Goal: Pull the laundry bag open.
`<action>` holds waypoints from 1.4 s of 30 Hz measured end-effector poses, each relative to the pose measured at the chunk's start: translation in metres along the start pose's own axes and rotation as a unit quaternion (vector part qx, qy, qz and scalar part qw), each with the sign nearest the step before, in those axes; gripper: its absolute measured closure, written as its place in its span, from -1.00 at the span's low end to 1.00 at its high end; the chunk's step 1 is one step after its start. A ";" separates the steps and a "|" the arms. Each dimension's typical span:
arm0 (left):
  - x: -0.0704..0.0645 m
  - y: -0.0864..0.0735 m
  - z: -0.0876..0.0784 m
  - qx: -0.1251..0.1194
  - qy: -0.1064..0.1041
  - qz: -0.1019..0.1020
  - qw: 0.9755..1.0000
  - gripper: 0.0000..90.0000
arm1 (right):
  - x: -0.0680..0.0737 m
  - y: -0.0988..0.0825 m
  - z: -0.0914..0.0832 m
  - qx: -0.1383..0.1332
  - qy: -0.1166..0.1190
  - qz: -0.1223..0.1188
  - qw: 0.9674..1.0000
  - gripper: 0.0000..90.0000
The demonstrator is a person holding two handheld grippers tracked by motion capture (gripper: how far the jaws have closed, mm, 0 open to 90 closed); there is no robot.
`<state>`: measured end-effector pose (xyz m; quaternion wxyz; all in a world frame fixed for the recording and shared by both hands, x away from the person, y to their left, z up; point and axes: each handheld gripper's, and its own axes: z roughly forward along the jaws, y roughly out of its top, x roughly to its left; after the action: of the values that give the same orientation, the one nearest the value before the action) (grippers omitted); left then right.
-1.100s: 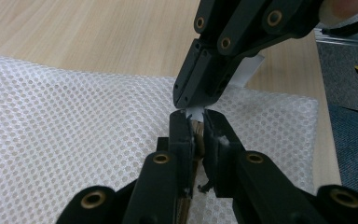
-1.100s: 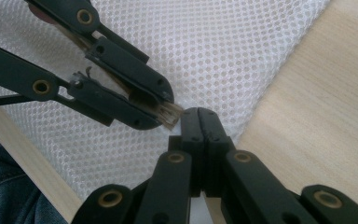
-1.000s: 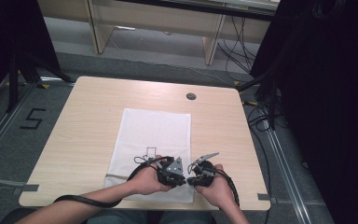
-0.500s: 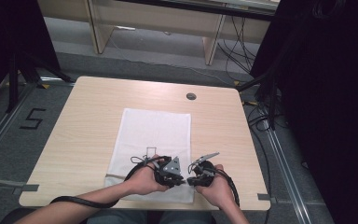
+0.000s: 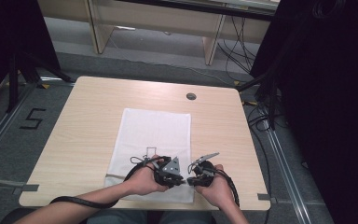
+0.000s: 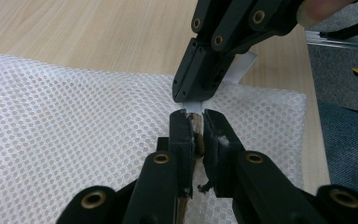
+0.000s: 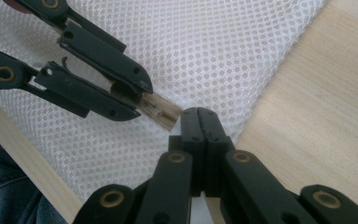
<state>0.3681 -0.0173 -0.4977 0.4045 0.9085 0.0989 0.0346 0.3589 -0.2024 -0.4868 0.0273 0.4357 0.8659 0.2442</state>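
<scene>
White honeycomb mesh makes up the flat rectangular laundry bag (image 5: pixel 154 149), which lies lengthwise on the pale wooden tabletop (image 5: pixel 84 130), its short end reaching the near edge, slightly right of the middle. Both grippers meet over the bag's near right corner. The left gripper (image 6: pixel 193 126) has its black jaws pinched narrowly on a small brownish strip (image 7: pixel 161 111) that sticks out from between the pads, seen in the left gripper view and the right gripper view. The right gripper (image 7: pixel 199 122) has its jaws pressed fully together; in the left gripper view a white tab (image 6: pixel 193 106) shows at its tips, though whether it is clamped I cannot tell. The two sets of tips stand just beside each other.
</scene>
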 end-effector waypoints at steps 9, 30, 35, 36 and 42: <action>0.001 -0.001 -0.004 0.001 0.004 0.009 1.000 0.82 | 0.000 0.000 0.000 0.000 0.001 0.002 1.000 1.00; 0.002 -0.004 -0.010 -0.002 0.002 0.006 1.000 0.82 | 0.000 0.000 0.000 0.000 0.002 0.001 1.000 1.00; 0.002 -0.004 -0.012 -0.002 0.002 0.002 1.000 0.82 | 0.000 0.000 0.000 -0.001 0.001 0.003 1.000 1.00; 0.003 -0.004 -0.013 -0.002 0.000 0.002 1.000 0.82 | 0.000 0.000 0.000 -0.002 0.001 0.001 1.000 1.00; 0.004 -0.006 -0.015 -0.005 0.000 0.004 1.000 0.82 | 0.000 0.000 0.000 0.000 0.001 0.001 1.000 1.00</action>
<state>0.3686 -0.0016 -0.4918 0.4087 0.9070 0.0949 0.0368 0.3591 -0.2026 -0.4870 0.0259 0.4362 0.8655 0.2450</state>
